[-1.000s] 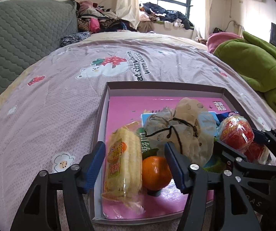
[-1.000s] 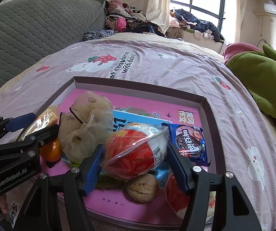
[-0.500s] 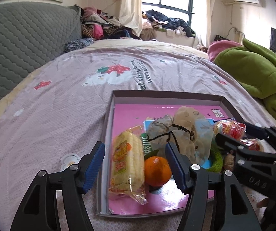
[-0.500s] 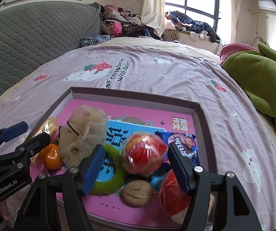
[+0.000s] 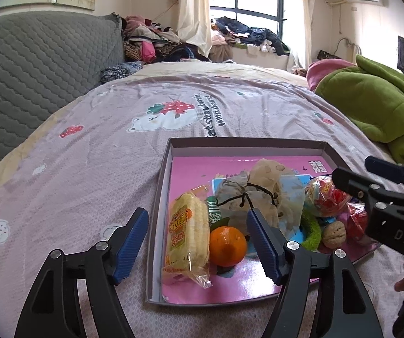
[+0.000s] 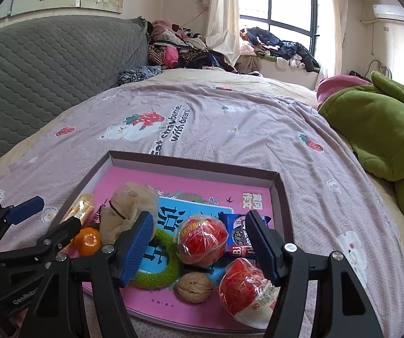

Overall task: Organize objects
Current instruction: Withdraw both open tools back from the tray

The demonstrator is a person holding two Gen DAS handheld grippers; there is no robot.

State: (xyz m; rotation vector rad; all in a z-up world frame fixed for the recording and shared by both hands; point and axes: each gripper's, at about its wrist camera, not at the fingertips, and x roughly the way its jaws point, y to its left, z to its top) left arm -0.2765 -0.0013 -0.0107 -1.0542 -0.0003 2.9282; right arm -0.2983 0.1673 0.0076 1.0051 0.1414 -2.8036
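A shallow grey tray (image 5: 159, 214) (image 6: 283, 197) is lying on the lilac bedspread (image 5: 89, 152) (image 6: 230, 124), lined with a pink book cover and holding the things being sorted. Along its left side a wrapped corn cob (image 5: 186, 235) is lying lengthwise, with an orange (image 5: 227, 246) (image 6: 88, 240) touching its right edge. Behind the orange a tied beige pouch (image 5: 254, 188) (image 6: 130, 207) is sitting near the middle. To the right a green fuzzy ring (image 6: 159, 264) (image 5: 312, 231) is resting beside a walnut (image 6: 195, 287) (image 5: 333, 232), with a red ball in clear wrap (image 6: 202, 239) (image 5: 326, 194) just behind the walnut, a second wrapped red ball (image 6: 244, 290) at the tray's near right corner, and a blue biscuit packet (image 6: 238, 235) behind it. The left gripper (image 5: 197, 245) is hovering over the near left part of the tray, its fingers spread wide and gripping nothing. The right gripper (image 6: 199, 249) is hanging over the near right part, likewise wide apart and empty. A green quilt (image 5: 371, 107) (image 6: 376, 129) is bunching up at the bed's right side.
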